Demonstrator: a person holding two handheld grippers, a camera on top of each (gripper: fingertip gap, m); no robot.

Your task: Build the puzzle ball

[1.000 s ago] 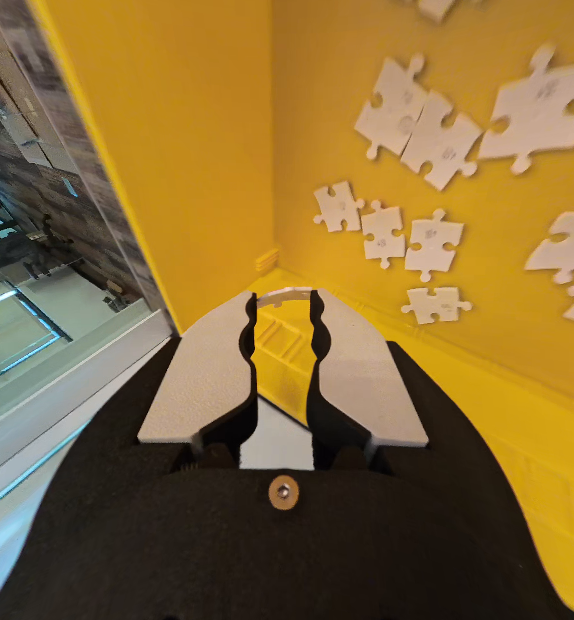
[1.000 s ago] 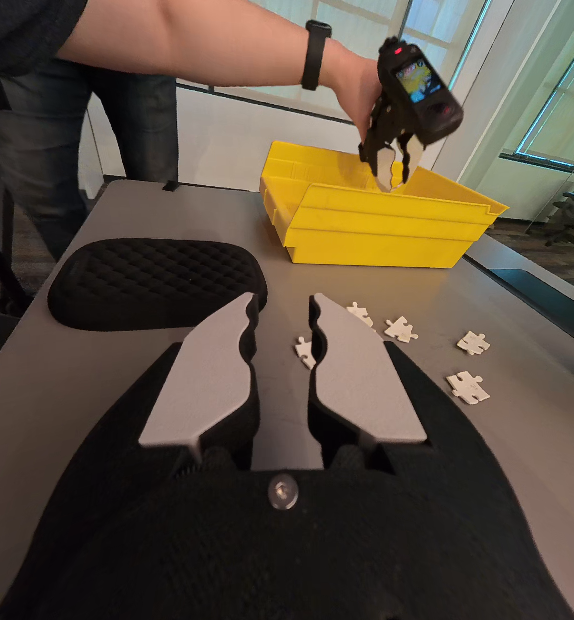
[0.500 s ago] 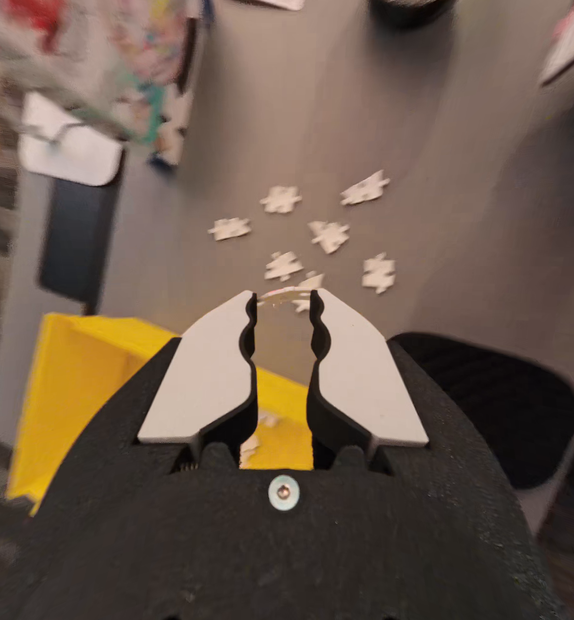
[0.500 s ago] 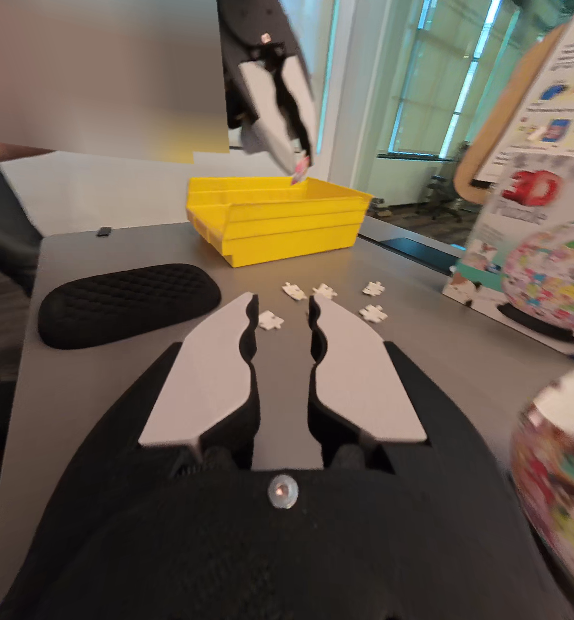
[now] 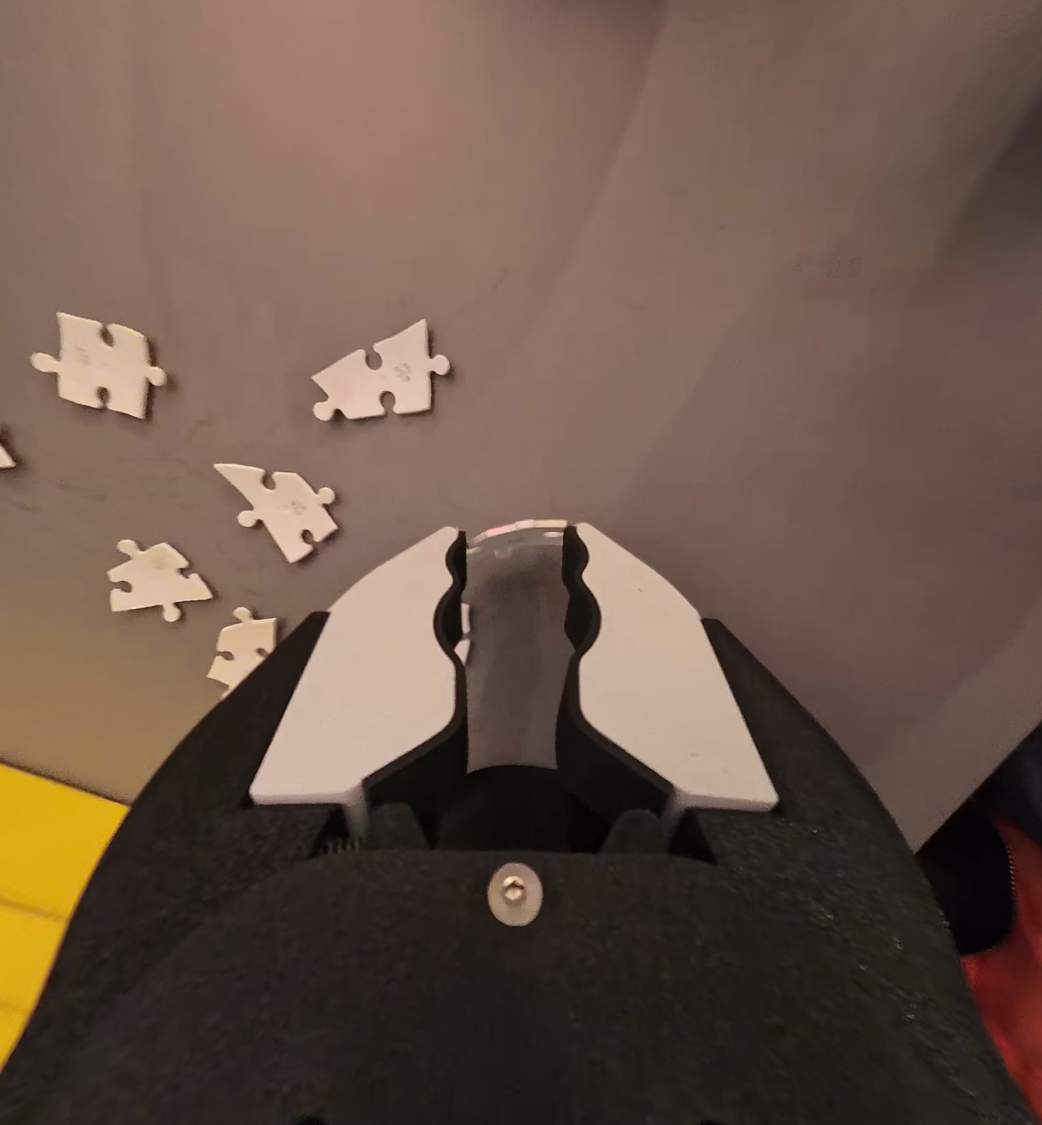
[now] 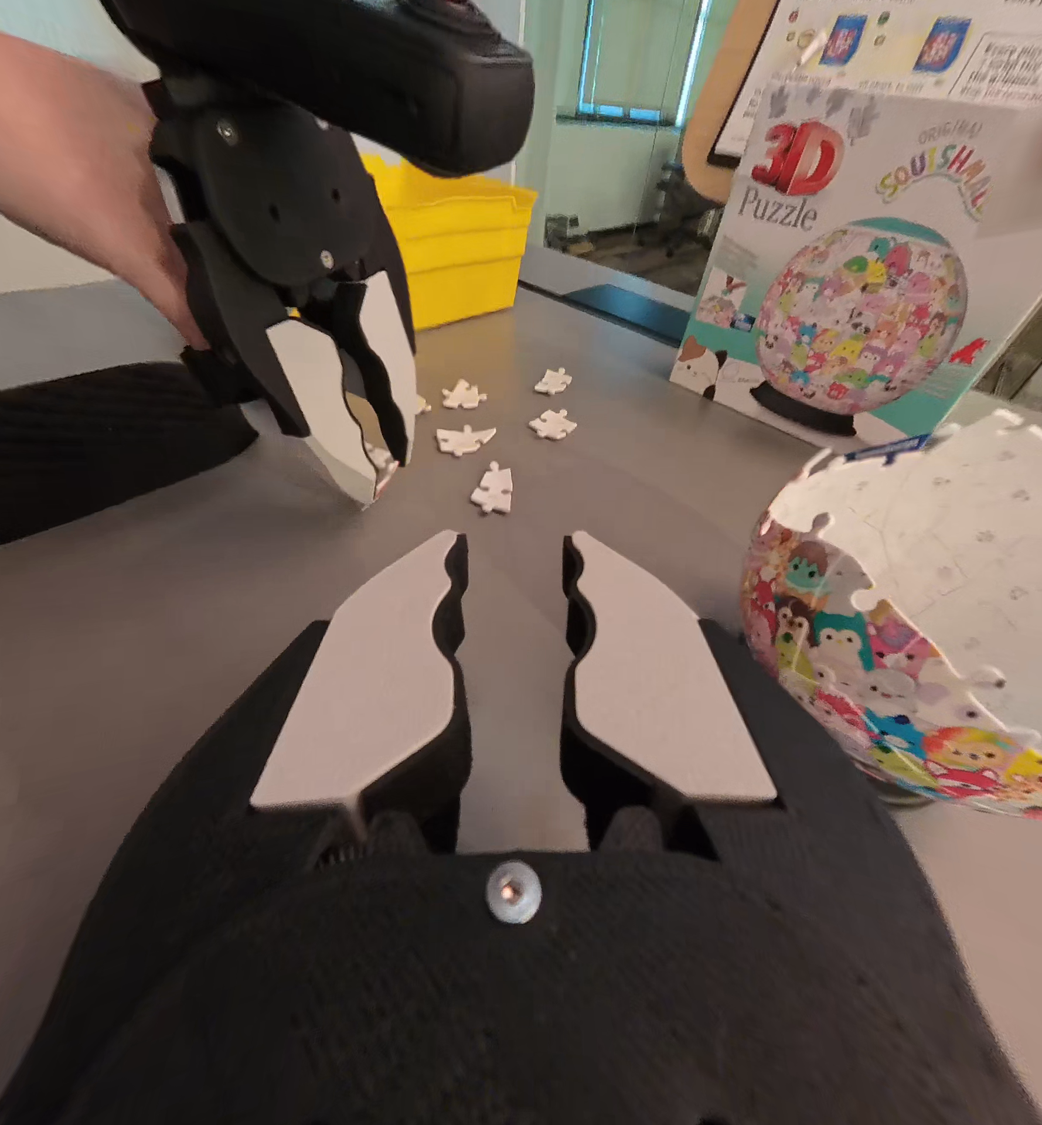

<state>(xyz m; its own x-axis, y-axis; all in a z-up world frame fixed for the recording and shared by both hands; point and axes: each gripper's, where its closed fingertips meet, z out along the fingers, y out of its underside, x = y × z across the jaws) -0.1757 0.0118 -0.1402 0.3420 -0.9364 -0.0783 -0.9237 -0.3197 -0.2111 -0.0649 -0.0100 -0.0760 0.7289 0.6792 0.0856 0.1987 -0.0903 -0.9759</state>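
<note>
The left gripper (image 6: 384,472) pinches a curved puzzle piece (image 5: 515,536) at its fingertips, low over the grey table (image 6: 598,487) beside loose white pieces (image 6: 494,487). The right gripper (image 6: 513,542) hovers empty, jaws parted, near the half-built puzzle ball (image 6: 908,621).

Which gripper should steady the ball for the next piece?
Probably the right gripper: it is open, empty, and the ball sits just beside it. The left gripper already holds a piece, over the table.

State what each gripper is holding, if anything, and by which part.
The left gripper pinches a puzzle piece by its edges at the fingertips. The right gripper is open and holds nothing.
</note>
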